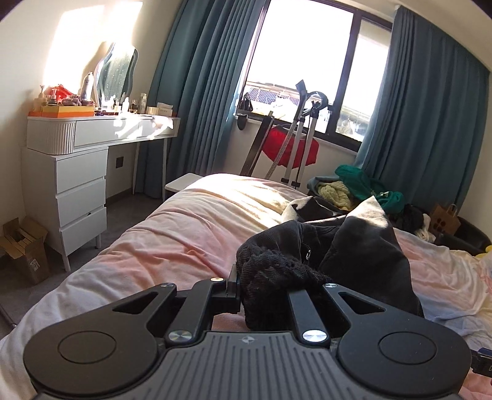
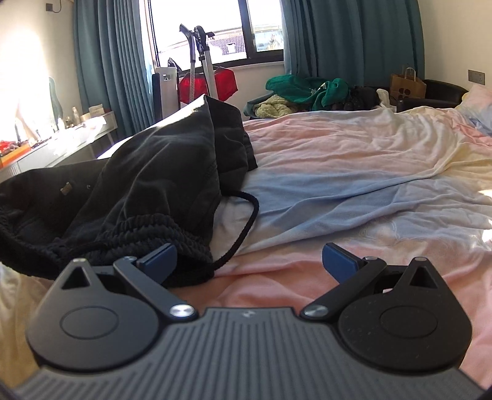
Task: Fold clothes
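Spread on the pink bed sheet (image 2: 338, 160), black drawstring shorts (image 2: 153, 160) are gripped at the waistband (image 1: 270, 277) by the clenched left gripper (image 1: 264, 295), so the wide-open, empty right gripper (image 2: 249, 261) should likely grab the near waistband edge next

The right gripper (image 2: 249, 261) hung low over the bed (image 2: 353, 172), its two blue-padded fingers (image 2: 338, 260) spread wide apart with only pink sheet between them. The left pad sat right against the ribbed elastic waistband (image 2: 160, 229) of the black drawstring trousers (image 2: 147, 172), not clamping it. The trousers were heaped on the near left of the bed, one dark fold raised to a peak, and the black drawstring (image 2: 246, 224) looped out to the right across the sheet. Far off, a pile of green and yellow clothes (image 2: 304, 89) lay beyond the bed, a brown paper bag (image 2: 407, 84) to its right, and a red garment (image 2: 226, 81) under the window (image 2: 212, 27) between teal curtains (image 2: 347, 46).
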`<state>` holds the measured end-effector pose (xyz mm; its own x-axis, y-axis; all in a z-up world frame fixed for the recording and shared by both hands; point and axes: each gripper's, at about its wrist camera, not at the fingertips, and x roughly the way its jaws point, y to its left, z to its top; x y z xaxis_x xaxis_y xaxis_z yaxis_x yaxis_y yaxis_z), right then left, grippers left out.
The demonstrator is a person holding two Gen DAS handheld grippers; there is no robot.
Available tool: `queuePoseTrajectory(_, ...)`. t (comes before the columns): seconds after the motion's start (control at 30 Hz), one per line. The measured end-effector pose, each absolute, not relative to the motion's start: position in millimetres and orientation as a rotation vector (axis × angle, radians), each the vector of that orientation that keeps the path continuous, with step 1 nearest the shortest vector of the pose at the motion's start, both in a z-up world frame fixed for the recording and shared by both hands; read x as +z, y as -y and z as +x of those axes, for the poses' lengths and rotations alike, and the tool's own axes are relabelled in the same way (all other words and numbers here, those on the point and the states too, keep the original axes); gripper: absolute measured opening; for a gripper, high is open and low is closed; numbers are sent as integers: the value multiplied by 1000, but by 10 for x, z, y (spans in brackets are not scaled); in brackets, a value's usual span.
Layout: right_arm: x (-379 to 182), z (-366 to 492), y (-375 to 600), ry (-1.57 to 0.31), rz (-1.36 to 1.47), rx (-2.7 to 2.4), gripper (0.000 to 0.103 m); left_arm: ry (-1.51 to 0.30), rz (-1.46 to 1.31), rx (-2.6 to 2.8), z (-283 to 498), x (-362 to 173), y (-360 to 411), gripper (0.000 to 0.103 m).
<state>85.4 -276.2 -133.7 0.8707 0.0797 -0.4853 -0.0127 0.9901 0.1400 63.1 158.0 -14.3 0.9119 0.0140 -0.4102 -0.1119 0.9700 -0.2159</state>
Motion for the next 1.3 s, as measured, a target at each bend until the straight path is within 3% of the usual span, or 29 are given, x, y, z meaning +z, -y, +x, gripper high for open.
queuePoseTrajectory(0.17,-1404,880,2709,-534,107,64,101,-434,-251,75,662,-162,-1491,10)
queuePoseTrajectory(0.37,-1500,930,2633,-584,88,95,73,-447,-259,87,643,-158,-1475,10)
queuePoseTrajectory(1.07,-1620,1163,2441,-536,71,140,73,-470,-266,108,695,-190,-1515,12)
queuePoseTrajectory(1.17,-1693,1358,2419,-602,118,152,48,-471,-270,117,708,-196,-1534,14)
queuePoseTrajectory(1.27,-1701,1441,2371,-577,105,154,39,-474,-291,126,728,-198,-1560,15)
queuePoseTrajectory(1.3,-1701,1462,2358,-575,106,162,30,-474,-295,128,736,-199,-1566,15)
